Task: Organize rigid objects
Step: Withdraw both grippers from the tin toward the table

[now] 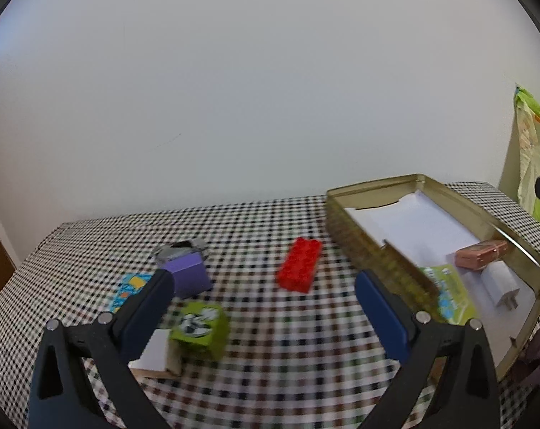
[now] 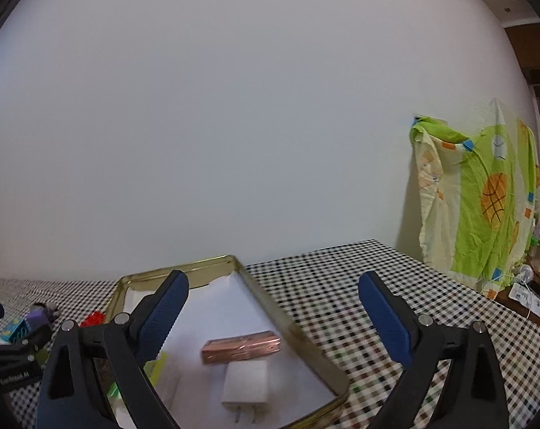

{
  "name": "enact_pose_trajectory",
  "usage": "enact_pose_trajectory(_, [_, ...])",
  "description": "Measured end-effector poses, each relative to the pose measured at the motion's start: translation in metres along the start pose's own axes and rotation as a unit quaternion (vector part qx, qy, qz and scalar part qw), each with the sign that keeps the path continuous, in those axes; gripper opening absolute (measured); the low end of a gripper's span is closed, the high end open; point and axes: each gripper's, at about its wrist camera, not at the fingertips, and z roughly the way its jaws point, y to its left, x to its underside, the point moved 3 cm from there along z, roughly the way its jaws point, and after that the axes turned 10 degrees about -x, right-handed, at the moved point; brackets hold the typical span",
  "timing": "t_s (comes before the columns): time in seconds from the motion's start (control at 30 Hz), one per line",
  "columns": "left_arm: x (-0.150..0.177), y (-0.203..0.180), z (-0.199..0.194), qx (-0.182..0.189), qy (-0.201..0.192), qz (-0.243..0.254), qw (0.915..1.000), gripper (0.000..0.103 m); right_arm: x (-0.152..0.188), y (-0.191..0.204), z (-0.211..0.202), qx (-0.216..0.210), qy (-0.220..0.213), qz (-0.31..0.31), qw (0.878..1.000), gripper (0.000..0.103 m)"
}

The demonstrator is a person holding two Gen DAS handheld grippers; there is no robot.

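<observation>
The left gripper's (image 1: 266,300) left finger hid part of the purple box (image 1: 187,275); the green box's (image 1: 200,329) print blurred unreadable.

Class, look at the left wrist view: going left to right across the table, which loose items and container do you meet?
Blue patterned box → purple box → red brick → gold tin, which holds a green card, copper box and white charger. The green cube near the left finger overlaps the others, so it is left out.
</observation>
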Motion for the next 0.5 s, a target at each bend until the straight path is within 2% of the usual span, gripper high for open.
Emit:
enact_pose_trajectory(0.13, [0.004, 0.017, 0.004, -0.005, 0.014, -0.007, 0.9999, 0.102, 0.003, 0.015, -0.008, -0.01, 0.003, -0.015, 1.0, 0.097])
enact_pose_trajectory(0.5, [0.019, 0.077, 0.024, -0.006, 0.065, -0.03, 0.9974, 0.102, 0.012, 0.057, -0.02, -0.072, 0.027, 0.005, 0.997, 0.097])
